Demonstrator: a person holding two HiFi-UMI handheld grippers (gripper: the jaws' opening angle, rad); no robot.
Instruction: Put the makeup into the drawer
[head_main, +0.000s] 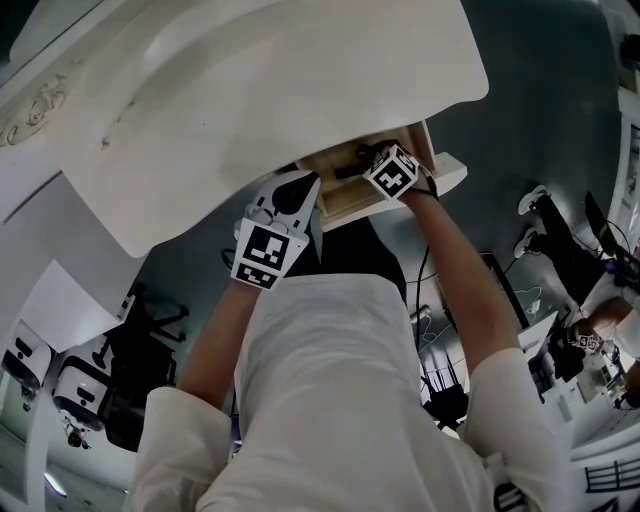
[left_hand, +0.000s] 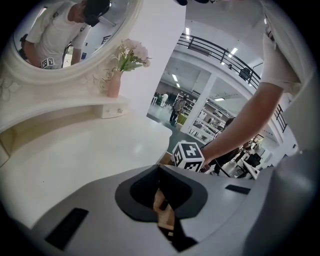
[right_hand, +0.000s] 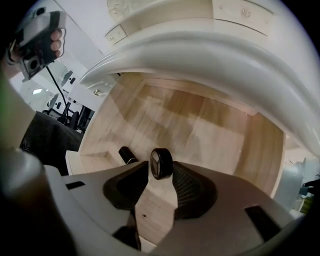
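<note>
The wooden drawer (right_hand: 200, 125) stands pulled out under the cream dressing table (head_main: 250, 90). My right gripper (right_hand: 159, 176) points steeply down into it. A round black makeup compact (right_hand: 161, 163) stands on edge between its jaws, leaning against the right pad, with a gap on the left side. A black lipstick tube (right_hand: 127, 154) lies on the drawer floor just to the left. In the head view the right gripper's marker cube (head_main: 392, 172) sits over the drawer (head_main: 345, 200). My left gripper (left_hand: 162, 200) hovers at the drawer's left front corner, jaws a narrow slit apart and empty.
An oval mirror (left_hand: 65, 35) and a pink vase of flowers (left_hand: 116, 80) stand at the back of the tabletop. Small drawers with knobs (right_hand: 116, 34) sit on the upper shelf. Chairs and desks (head_main: 560, 260) stand on the floor around me.
</note>
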